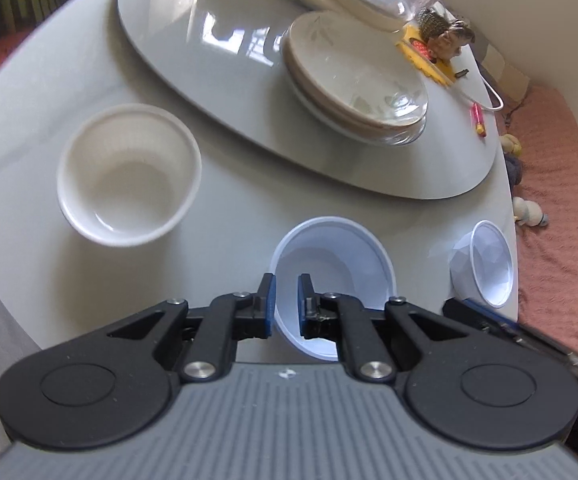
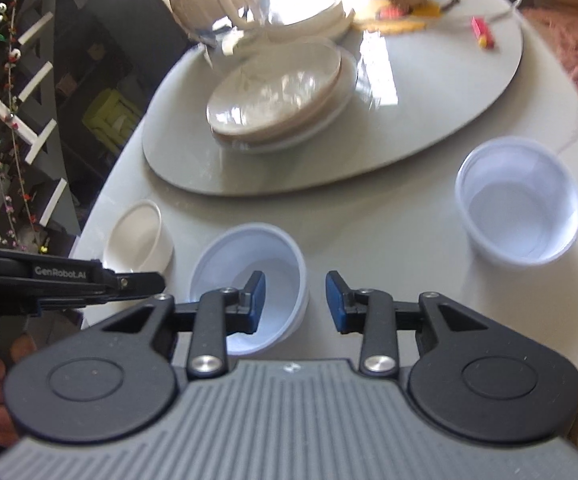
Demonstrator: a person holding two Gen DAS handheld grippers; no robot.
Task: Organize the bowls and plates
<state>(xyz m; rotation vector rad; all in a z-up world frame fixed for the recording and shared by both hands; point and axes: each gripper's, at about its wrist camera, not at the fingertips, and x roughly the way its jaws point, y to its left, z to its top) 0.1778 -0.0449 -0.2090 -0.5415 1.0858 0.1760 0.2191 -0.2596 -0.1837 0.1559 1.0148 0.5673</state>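
Blue bowl [image 2: 249,284] under right tongs [image 2: 295,300] (parted, not gripping).

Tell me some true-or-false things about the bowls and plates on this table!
1. The white ribbed bowl is empty. True.
2. The stack of plates sits on the round turntable. True.
3. The right gripper has its fingers squeezed shut. False: they stand apart, either side of the light blue bowl's wall.
4. The clear plastic bowl has soup in it. False: it is empty.
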